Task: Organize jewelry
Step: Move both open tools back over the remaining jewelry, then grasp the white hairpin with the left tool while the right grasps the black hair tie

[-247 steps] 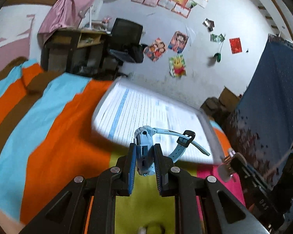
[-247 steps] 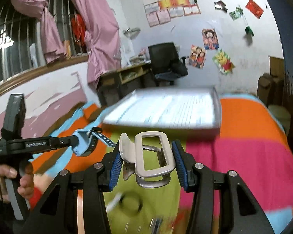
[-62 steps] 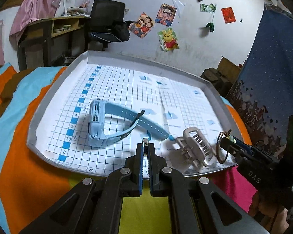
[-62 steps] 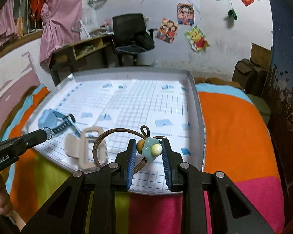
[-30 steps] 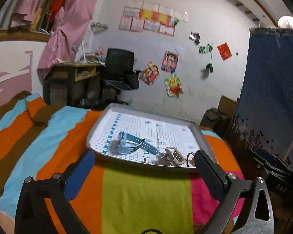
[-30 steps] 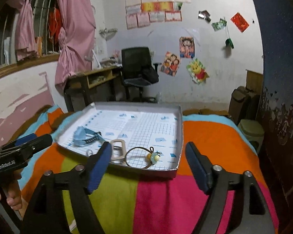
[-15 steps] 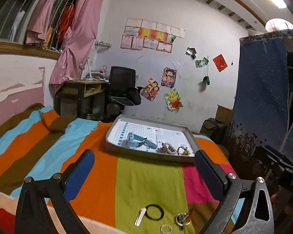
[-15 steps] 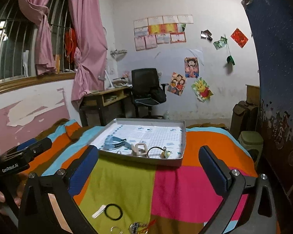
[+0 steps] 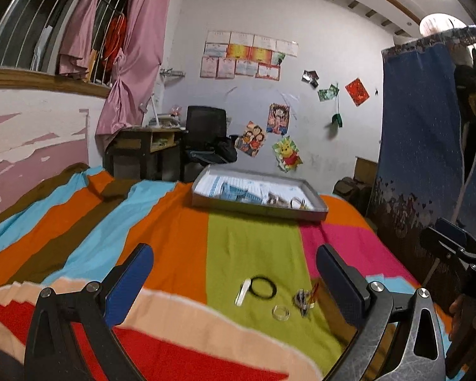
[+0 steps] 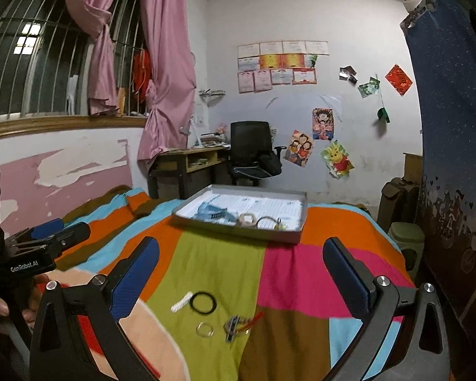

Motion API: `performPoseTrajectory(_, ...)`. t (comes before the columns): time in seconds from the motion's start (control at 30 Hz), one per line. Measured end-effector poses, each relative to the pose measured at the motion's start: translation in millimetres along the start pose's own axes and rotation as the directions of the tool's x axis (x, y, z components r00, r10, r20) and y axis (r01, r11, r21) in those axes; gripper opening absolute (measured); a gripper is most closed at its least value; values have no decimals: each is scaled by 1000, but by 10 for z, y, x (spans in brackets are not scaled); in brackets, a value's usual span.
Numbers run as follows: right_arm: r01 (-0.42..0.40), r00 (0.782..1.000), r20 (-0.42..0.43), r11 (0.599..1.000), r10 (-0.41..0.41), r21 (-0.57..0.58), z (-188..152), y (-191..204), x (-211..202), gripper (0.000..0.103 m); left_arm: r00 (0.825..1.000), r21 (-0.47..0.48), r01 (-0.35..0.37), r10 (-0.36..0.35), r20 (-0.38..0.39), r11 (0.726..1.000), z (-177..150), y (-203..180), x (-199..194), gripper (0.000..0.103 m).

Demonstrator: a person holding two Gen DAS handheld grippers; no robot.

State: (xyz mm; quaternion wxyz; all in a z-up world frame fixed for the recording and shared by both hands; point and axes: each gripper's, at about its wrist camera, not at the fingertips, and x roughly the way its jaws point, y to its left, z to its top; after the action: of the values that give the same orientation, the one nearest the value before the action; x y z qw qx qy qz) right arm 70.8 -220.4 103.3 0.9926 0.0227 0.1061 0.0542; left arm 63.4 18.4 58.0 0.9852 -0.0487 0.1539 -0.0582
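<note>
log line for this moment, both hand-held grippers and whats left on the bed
left hand-held gripper: open, empty | right hand-held gripper: open, empty | tray: watch, clip, bracelet | bedspread: black ring, clear ring, white clip

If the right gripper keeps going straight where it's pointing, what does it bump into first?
Probably the striped blanket short of the tray. The open right gripper tilts slightly down, passing above the black ring. Depth is hard to judge.

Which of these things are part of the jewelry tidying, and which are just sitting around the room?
Part of the job: tray, blue watch, hair claw, black ring, clear ring, white clip, trinket with red cord, both open grippers.

Just lying about: chair, desk, posters, curtain, striped bedspread.
</note>
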Motion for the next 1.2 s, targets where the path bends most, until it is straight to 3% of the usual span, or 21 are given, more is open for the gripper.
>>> performPoseTrajectory(0.33,-42,994,-98,998,39,-35,-499,77,-140,101,990,-34,-22,17,-143,999,-429,138,6,103)
performPoseTrajectory(0.53,-48,986,-162,999,44,-25,-796,110,-113,101,980,-34,-27,20,-198,999,-524,151,99,103)
performPoseTrajectory(0.8,-37,983,-178,999,39,16,-900,77,21,101,977,-22,-34,29,-211,999,-528,144,252,103)
performPoseTrajectory(1.2,-28,992,-125,999,33,42,-776,81,439,101,988,-33,-49,44,-148,998,-286,171,658,103)
